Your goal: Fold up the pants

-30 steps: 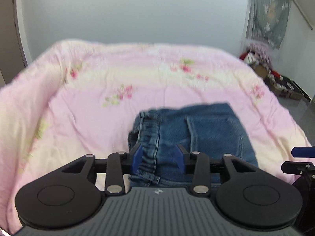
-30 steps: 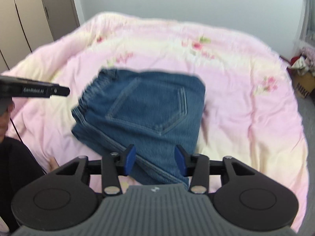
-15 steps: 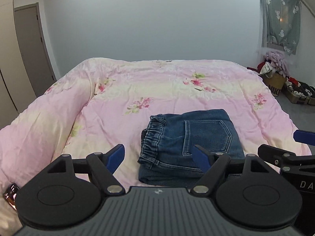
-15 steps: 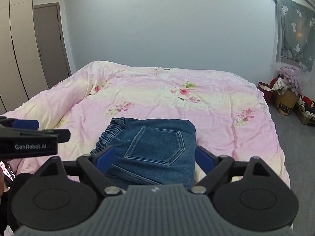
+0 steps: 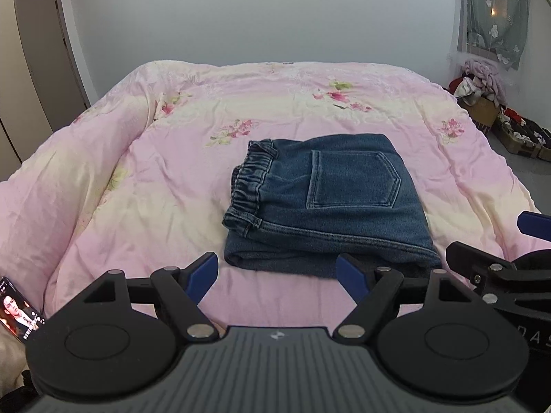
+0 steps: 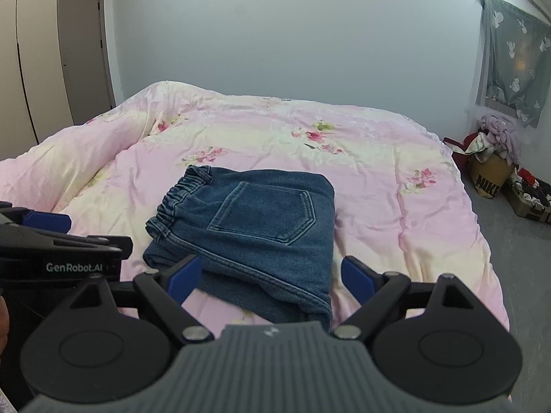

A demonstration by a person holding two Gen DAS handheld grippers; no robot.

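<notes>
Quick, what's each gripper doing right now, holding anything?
Left gripper: open, holding nothing, just opened off the folded blue denim pants.
Right gripper: open, holding nothing, also just opened.

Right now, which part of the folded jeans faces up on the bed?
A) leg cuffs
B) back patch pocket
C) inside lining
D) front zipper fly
B: the folded jeans lie flat on the pink floral duvet with a stitched back patch pocket on top and the elastic waistband bunched at the left edge; no fly or cuffs show.
</notes>
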